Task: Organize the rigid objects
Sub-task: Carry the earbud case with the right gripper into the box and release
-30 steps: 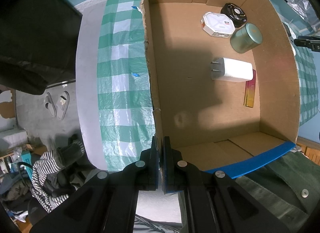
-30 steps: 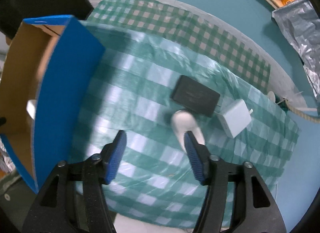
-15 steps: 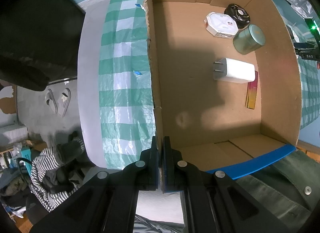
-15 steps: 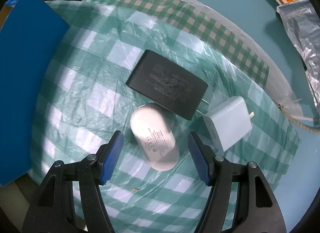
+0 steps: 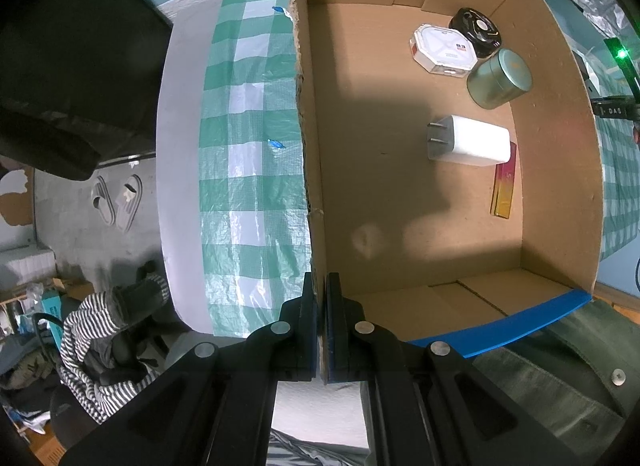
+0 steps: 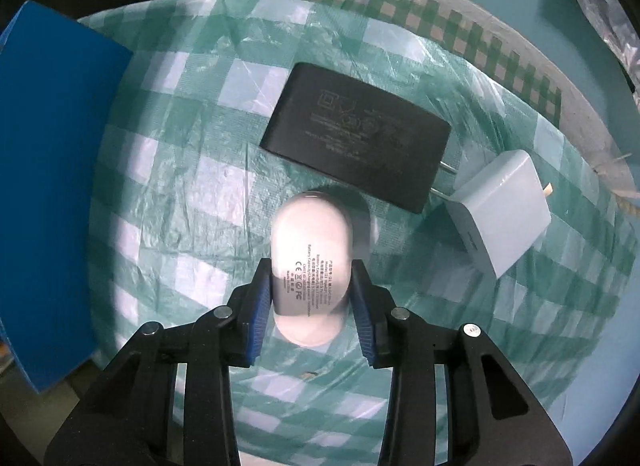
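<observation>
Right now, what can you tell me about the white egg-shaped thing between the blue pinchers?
The white oval case looks like smooth, glossy plastic, rounded at both ends, with small grey printed text and marks on the side facing up. It lies lengthwise between the right gripper fingers, whose blue pads press its two long sides. Below it is the green checked tablecloth; whether it rests on the cloth or is lifted cannot be told. The black adapter sits just beyond it.

A green-and-white checked plastic cloth (image 6: 168,169) covers the round white bench (image 5: 180,169); grey slippers (image 5: 118,201) lie on the floor.

The right gripper (image 6: 311,298) clasps a white oval case (image 6: 310,262) (label up) near a black adapter (image 6: 356,137).
</observation>
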`<state>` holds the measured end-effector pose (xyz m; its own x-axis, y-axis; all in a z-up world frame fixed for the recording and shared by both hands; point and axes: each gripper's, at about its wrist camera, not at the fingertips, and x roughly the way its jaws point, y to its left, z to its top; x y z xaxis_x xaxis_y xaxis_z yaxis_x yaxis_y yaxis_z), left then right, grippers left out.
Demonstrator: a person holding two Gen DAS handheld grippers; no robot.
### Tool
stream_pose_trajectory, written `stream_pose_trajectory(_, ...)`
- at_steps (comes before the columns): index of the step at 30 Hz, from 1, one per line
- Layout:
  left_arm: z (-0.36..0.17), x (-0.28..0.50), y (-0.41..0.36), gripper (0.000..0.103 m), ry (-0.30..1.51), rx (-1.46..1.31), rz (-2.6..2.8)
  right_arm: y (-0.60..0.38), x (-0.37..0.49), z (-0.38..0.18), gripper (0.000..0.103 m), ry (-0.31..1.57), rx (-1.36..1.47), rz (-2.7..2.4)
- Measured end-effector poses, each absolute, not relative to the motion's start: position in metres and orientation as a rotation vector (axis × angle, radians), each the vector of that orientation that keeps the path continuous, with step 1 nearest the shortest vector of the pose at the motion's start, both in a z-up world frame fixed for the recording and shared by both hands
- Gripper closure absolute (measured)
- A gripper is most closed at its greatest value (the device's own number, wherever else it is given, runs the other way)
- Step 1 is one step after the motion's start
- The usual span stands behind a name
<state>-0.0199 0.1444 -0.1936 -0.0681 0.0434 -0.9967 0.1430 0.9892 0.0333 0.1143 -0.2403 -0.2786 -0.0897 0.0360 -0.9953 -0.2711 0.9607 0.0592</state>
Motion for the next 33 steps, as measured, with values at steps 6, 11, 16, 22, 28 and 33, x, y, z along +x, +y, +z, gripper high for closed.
stream_pose_trajectory(6, -0.195, -0.02, 0.144, 0.099, 1.638, 0.145, -0.088, -0.239, 0.123, -0.281, 0.065, 1.644, -0.183, 0.203)
stream_pose_trajectory(11, -0.195, -0.02, 0.144, 0.099, 1.637, 0.146, -0.092, -0.233, 0.123, -0.28, 0.066, 1.647, -0.174, 0.175)
stream_pose_trajectory(16, -0.195, -0.02, 0.145, 0.099, 1.636, 0.145, -0.093, -0.227, 0.116, -0.272, 0.066, 1.646, -0.154, 0.168)
stream_pose_trajectory(22, -0.195, -0.019, 0.145, 0.1, 1.636, 0.146, -0.1, -0.215, 0.107, -0.25, 0.066, 1.622, -0.141, 0.188)
stream_pose_trajectory(28, -0.195, -0.019, 0.144, 0.099, 1.636, 0.153, -0.107, -0.195, 0.097, -0.223, 0.066, 1.6, -0.146, 0.214)
stream_pose_trajectory(33, -0.195, -0.019, 0.144, 0.099, 1.635, 0.155, -0.108, -0.176, 0.09, -0.201, 0.066, 1.581, -0.17, 0.245)
